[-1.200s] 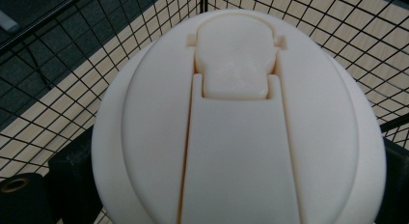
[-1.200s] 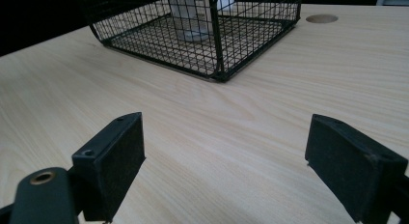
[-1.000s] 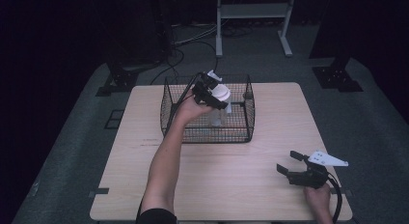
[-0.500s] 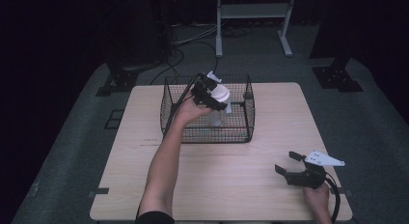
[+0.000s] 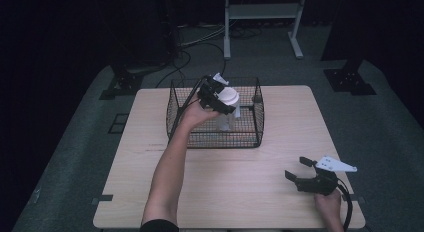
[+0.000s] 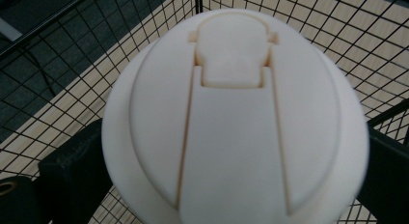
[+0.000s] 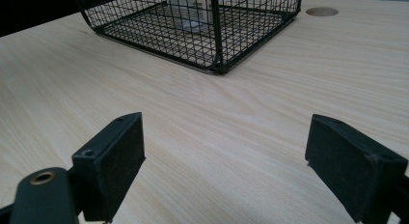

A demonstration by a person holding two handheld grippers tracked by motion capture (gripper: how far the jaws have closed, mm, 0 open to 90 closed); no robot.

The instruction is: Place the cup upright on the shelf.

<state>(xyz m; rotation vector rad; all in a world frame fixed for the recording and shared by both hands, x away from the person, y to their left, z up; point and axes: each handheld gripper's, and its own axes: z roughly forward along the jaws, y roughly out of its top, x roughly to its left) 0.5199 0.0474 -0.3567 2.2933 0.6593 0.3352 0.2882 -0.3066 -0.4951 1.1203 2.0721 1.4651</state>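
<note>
Left tool (image 5: 223,98) is clamped on the white-lidded bottle (image 5: 229,98) over the wire basket (image 5: 215,138); bottle looks light, rigid, smooth-sided, best gripped just below the lid.

Cream-white lid (image 6: 235,122) on a clear bottle (image 5: 225,119); black wire basket (image 5: 250,137), square mesh; pale wood-grain table (image 5: 280,192); black grippers, grey plate (image 5: 336,164).

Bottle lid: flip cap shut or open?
Shut. On the white lid the flip cap lies flush in its recess; the left claw grips it over the wire basket.
</note>
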